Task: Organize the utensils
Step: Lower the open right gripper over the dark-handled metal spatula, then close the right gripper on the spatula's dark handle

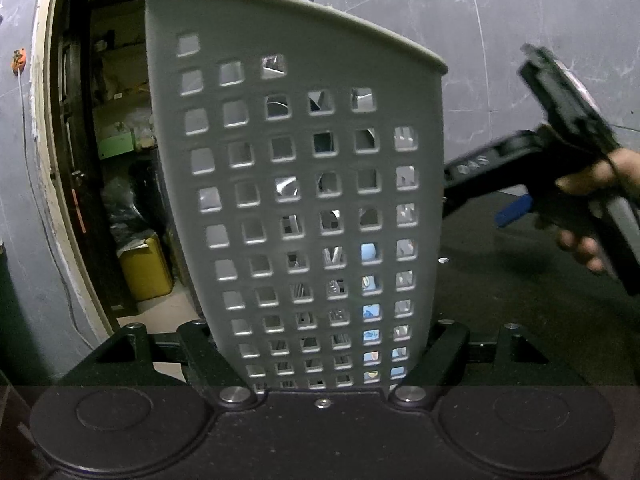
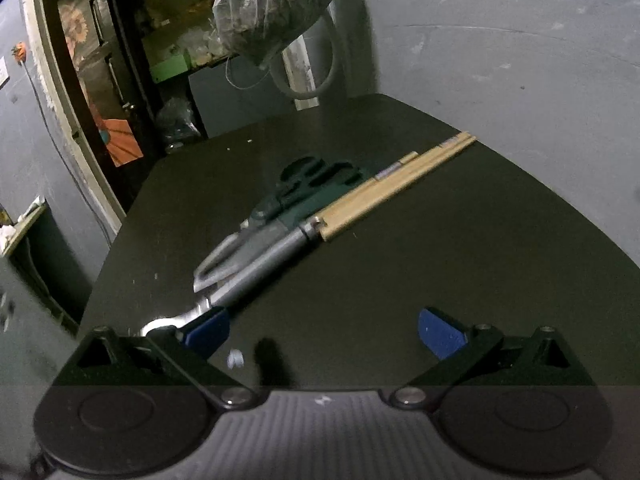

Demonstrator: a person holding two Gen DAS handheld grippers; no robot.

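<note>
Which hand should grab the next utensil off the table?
Right. Right gripper is open over the dark table, facing the wooden chopsticks and green-handled scissors. Left gripper is shut on the grey perforated plastic holder.

One grey perforated utensil basket [image 1: 296, 184] fills the left wrist view, with several utensils inside it, too hidden behind the holes to count. Right of the basket, one hand [image 1: 600, 208] holds one black gripper [image 1: 514, 210]. On the one dark table [image 2: 480, 264], beside the one pair of dark green-handled scissors [image 2: 280, 208], lie about three wooden chopsticks [image 2: 396, 182] and one grey-handled tool [image 2: 260, 260]. Above the table's far edge hangs one clear plastic bag [image 2: 268, 8].
</note>
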